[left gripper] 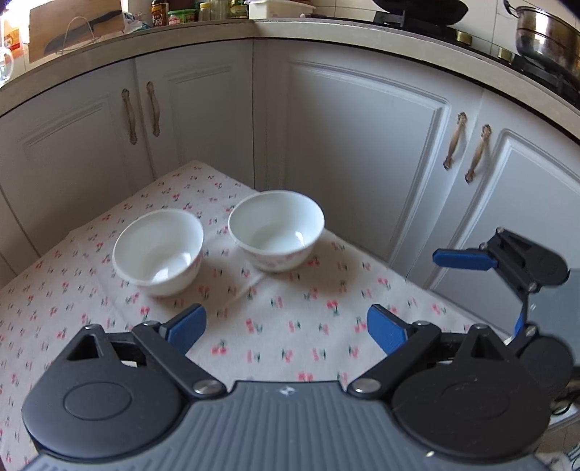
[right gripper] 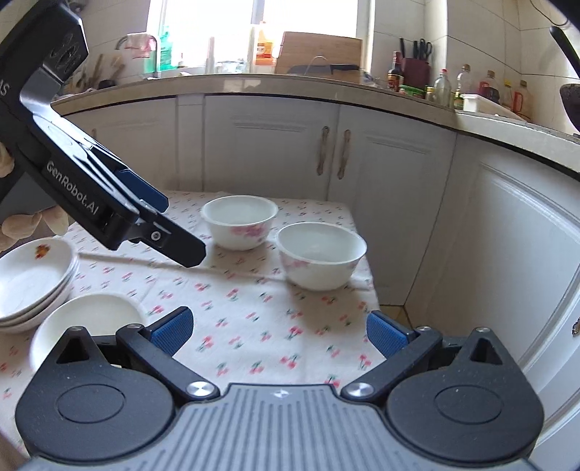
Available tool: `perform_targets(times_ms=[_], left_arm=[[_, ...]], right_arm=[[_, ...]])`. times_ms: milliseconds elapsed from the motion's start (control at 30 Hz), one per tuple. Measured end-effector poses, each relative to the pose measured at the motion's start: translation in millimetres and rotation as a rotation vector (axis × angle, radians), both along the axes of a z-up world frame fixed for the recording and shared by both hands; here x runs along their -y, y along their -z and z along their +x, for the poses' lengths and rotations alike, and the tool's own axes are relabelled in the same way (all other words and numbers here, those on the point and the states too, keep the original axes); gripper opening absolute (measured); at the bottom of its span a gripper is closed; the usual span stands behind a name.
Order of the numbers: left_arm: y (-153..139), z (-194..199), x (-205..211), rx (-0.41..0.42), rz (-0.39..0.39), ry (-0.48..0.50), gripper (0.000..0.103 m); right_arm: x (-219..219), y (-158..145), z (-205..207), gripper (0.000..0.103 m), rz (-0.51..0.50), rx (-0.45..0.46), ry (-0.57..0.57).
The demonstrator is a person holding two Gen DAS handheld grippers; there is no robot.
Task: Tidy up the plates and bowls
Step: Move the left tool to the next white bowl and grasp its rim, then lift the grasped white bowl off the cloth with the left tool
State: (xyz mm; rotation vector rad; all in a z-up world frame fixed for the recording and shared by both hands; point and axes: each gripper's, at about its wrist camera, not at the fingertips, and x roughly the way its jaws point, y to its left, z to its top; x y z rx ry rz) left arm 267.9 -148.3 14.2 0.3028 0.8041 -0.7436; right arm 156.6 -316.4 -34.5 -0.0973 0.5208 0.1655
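Two bowls (right gripper: 239, 226) (right gripper: 322, 255) stand apart, unstacked, at tabletop (right gripper: 253, 326) far end; plates (right gripper: 34, 282) already stacked near left. Left gripper (left gripper: 286, 328) and right gripper (right gripper: 279, 331): jaws spread, empty.

Daylight does all the work here: the window (right gripper: 250, 32) behind the counter is blown out to near white in the right wrist view, and the bottles on the sill in front of it go hazy. The two white bowls (left gripper: 275, 230) throw soft shadows toward the camera on the cherry-print tablecloth (left gripper: 282, 326). Whole scene is bright, no harsh glare on the cabinet doors (left gripper: 362, 152). Cherry print is smeared with motion blur in both views. Heavy fisheye bend, the countertop edge (right gripper: 362, 96) curves hard, and the frame corners fall to black
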Motion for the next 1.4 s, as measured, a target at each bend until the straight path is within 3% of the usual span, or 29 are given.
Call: perform_targets(times_ms=[567, 967, 1267, 1400], left_arm=[[16.1, 97.4, 69.8, -0.075, 0.040, 0.011, 0.095], [30.0, 142.9, 97.1, -0.114, 0.048, 0.043, 0.095], [43.4, 166.7, 113.4, -0.169, 0.098, 0.057, 0.088], [50.1, 170.1, 117.3, -0.181, 0.142, 0.069, 0.078]], right_arm=[[9.6, 29.4, 81.6, 0.103, -0.009, -0.039, 0.107], [8.9, 34.0, 115.5, 0.102, -0.023, -0.023, 0.067], [3.3, 41.4, 131.3, 0.099, -0.055, -0.029, 0.064], [3.3, 41.9, 135.1, 0.098, -0.055, -0.032, 0.072]])
